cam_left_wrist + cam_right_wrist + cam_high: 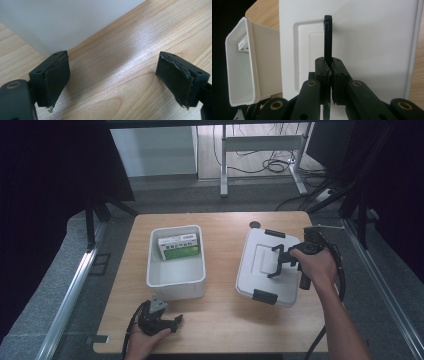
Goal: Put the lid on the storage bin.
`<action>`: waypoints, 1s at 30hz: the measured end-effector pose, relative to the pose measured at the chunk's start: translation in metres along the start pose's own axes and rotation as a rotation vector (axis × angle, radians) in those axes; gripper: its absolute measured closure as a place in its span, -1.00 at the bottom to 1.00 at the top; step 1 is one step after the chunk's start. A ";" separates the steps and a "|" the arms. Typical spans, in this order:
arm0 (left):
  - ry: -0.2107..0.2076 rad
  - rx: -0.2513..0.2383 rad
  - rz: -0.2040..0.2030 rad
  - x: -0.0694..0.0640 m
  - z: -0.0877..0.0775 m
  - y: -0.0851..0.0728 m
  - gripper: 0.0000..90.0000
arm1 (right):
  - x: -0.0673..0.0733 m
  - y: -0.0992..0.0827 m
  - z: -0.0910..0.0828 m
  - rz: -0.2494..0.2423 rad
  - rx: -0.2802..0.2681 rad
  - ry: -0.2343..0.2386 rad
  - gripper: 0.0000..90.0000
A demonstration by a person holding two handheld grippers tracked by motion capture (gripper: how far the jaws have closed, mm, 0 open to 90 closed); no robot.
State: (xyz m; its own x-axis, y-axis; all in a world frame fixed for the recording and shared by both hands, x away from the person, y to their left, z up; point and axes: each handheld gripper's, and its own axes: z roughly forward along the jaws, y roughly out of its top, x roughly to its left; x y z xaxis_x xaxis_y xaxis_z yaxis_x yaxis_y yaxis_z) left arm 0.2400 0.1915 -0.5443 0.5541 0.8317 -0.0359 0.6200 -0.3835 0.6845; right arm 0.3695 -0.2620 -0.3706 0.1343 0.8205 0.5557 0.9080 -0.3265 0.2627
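High view: a light wooden worktop [220, 320] with rounded corners stands on grey carpet; beyond it are the metal legs of a desk [260, 150] with loose cables on the floor, and dark curtains hang at both sides. On the left half of the worktop sits an open white plastic bin [176, 282] holding a green-and-white box [179, 246] against its far wall. On the right half lies a white lid [260, 275] with black clips at its near and far edges and a black handle [279, 261] standing up from its recessed centre. The right gripper [286, 258], held in a hand coming from the lower right, meets that handle. The left gripper [172, 322] rests low at the near edge of the worktop, just in front of the bin.

Left gripper view: the two black jaws stand wide apart with nothing between them; bare wood grain lies below, and the bin's white wall [62, 20] crosses the upper left, close ahead.

Right gripper view: the jaws are pressed together on the thin black handle [327, 37], seen edge-on and rising from the lid [374, 37]. The bin [253, 62] is at the left, with a strip of worktop at the top left and the right edge
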 end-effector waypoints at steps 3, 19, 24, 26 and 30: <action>0.000 0.000 0.000 0.000 0.000 0.000 -0.73 | 0.007 0.000 -0.001 -0.008 0.004 0.006 0.89; -0.001 0.001 0.001 0.000 0.000 0.000 -0.73 | 0.029 0.001 0.001 -0.053 0.016 0.028 0.89; -0.001 0.001 0.003 0.000 0.000 0.000 -0.73 | 0.038 0.000 0.002 -0.072 0.017 0.040 0.89; -0.001 0.001 0.003 0.000 0.000 0.000 -0.73 | 0.041 0.000 0.002 -0.075 0.019 0.044 0.89; -0.002 0.001 0.003 0.000 0.000 0.000 -0.73 | 0.045 0.000 0.003 -0.079 0.021 0.046 0.89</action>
State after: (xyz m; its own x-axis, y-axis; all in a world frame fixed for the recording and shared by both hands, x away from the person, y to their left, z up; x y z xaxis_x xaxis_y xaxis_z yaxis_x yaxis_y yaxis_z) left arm 0.2402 0.1917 -0.5442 0.5571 0.8297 -0.0348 0.6189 -0.3869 0.6836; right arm 0.3771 -0.2239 -0.3480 0.0442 0.8204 0.5701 0.9230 -0.2519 0.2908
